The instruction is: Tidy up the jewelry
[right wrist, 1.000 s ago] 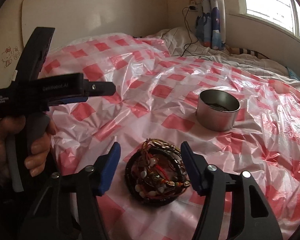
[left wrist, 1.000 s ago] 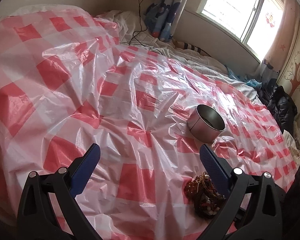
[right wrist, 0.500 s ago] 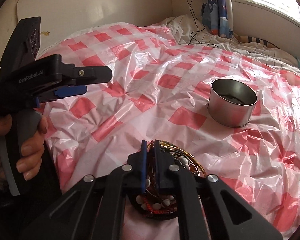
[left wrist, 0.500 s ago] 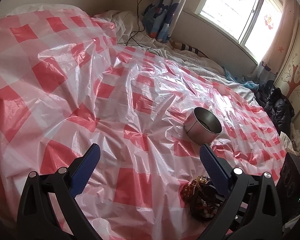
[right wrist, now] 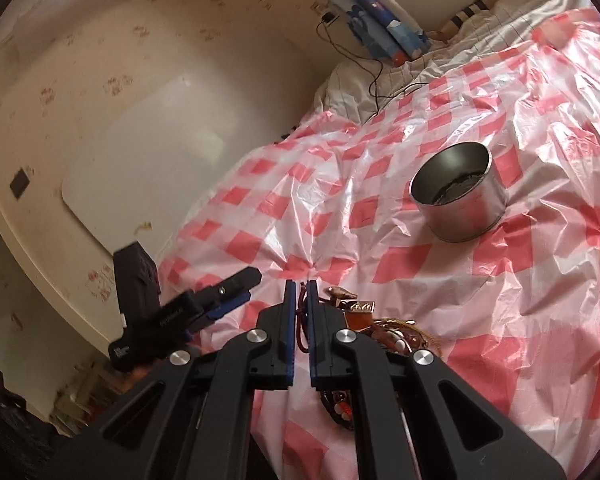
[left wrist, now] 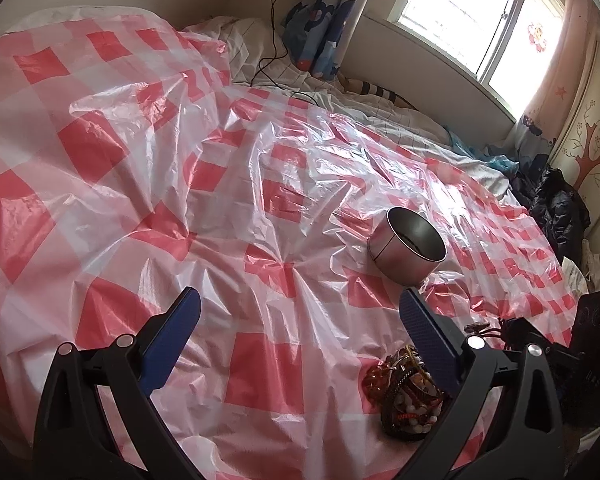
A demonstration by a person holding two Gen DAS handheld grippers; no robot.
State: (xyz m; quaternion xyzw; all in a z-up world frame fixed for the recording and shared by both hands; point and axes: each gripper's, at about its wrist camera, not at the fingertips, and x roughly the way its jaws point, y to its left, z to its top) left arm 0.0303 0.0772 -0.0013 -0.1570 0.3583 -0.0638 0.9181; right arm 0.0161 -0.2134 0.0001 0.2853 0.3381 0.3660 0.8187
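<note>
Red cord (right wrist: 300,326) between right gripper (right wrist: 301,290) jaws, only in right view.

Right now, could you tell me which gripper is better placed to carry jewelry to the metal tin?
Right. The right gripper is shut on a red bracelet strand from the jewelry pile, and the metal tin lies ahead. The left gripper is open and holds nothing.

Both wrist views low over checkered sheet (left wrist: 260,184), facing window wall; share metal tin (left wrist: 406,246) (right wrist: 462,208).
</note>
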